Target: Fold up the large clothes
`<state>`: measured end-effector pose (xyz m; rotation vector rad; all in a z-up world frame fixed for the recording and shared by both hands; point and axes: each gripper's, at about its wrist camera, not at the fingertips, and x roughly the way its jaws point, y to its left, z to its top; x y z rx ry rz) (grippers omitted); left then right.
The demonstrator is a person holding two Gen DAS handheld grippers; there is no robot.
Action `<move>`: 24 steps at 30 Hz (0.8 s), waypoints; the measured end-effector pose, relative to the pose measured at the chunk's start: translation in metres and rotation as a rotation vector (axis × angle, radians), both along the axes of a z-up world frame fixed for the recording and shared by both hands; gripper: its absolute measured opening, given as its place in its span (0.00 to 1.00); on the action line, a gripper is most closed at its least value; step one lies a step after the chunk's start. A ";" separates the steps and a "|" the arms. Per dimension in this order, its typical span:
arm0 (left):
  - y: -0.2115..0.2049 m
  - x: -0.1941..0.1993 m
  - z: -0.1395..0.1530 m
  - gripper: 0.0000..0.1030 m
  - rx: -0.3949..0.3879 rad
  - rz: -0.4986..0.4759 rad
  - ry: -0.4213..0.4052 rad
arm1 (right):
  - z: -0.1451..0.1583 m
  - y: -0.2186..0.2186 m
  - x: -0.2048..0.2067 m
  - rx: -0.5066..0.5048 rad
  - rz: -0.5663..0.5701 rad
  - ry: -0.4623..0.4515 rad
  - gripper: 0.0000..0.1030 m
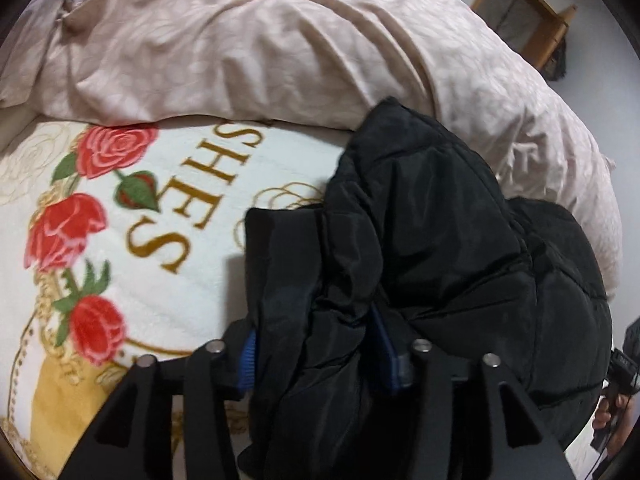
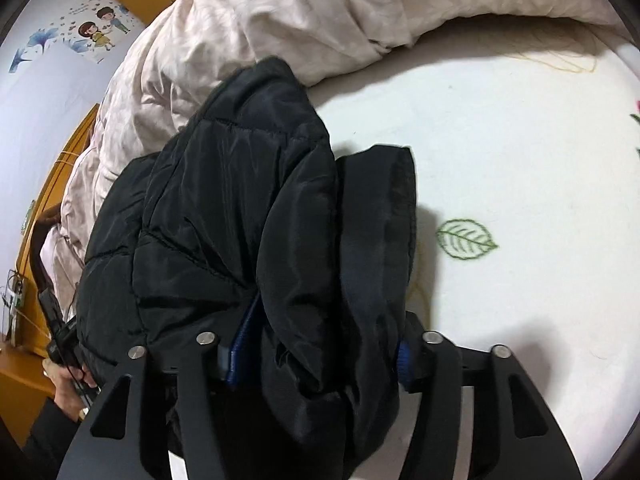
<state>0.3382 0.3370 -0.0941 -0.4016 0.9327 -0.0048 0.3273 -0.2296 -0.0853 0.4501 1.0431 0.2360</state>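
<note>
2 grippers, the left gripper (image 1: 316, 344) and the right gripper (image 2: 320, 344), each have a bunched edge of the black padded jacket (image 1: 440, 248) between their fingers, likely to lower a fold evenly. Whether the fingers press or have let go, I cannot tell. It lies on the bed (image 1: 192, 280), long axis running toward the pink duvet (image 1: 260, 52).

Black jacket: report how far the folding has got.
Done: the black jacket is gathered into a doubled-up bundle over the blanket. In hand: its folds sit inside the left claw and the right claw; grip unclear. Left: it is lumpy, so flattening and a tidy final fold remain.
</note>
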 end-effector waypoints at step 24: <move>-0.092 -0.040 0.036 0.65 0.230 -0.095 -0.032 | 0.037 0.084 -0.020 -0.395 0.128 -0.062 0.62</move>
